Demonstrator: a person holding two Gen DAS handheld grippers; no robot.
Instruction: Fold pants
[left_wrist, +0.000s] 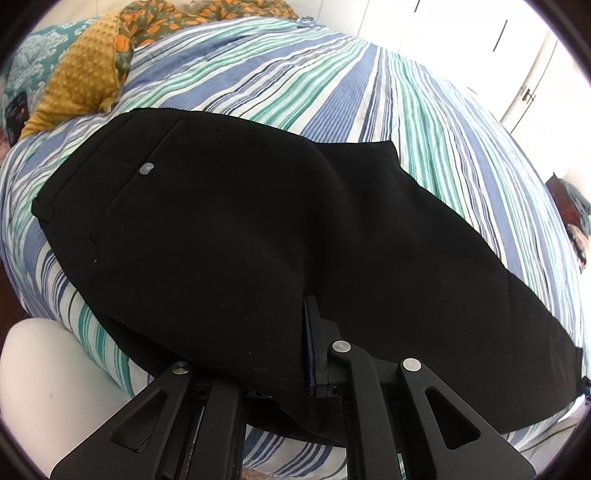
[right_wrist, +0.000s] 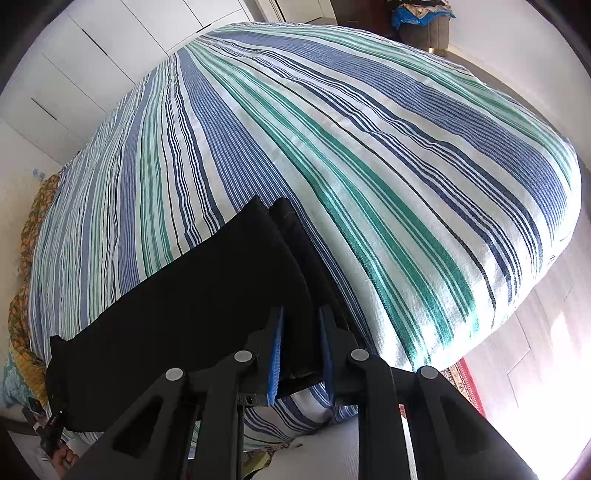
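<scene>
Black pants laid flat across striped bedspread, waistband end toward upper left of left wrist view, legs running toward lower right. Back pocket with grey button facing up near waistband. Fabric mostly smooth, with one soft ridge through the seat area. Near edge of pants draped over left gripper; only one finger with blue pad visible, poking out through the cloth edge, the other hidden beneath fabric. Jaw opening of left gripper: cannot tell from this view, nor whether cloth is pinched.

Leg-hem end of pants visible in right wrist view, two hems stacked and slightly offset, lying on bedspread near bed edge. Right gripper positioned at hem end, blue-padded fingers set one on each side of the narrower folded hem strip. Jaws partly open, clear gap between the pads, cloth lying in the gap but not clamped.

Bedspread striped in blue, green and white, covering whole mattress. Mustard dotted blanket and orange floral fabric bunched at head of bed, well apart from pants. Teal patterned pillow beside blanket. White wardrobe doors beyond far side of bed. Basket of clothes on floor past bed corner. Light wooden floor and red patterned rug edge below near bed corner.
</scene>
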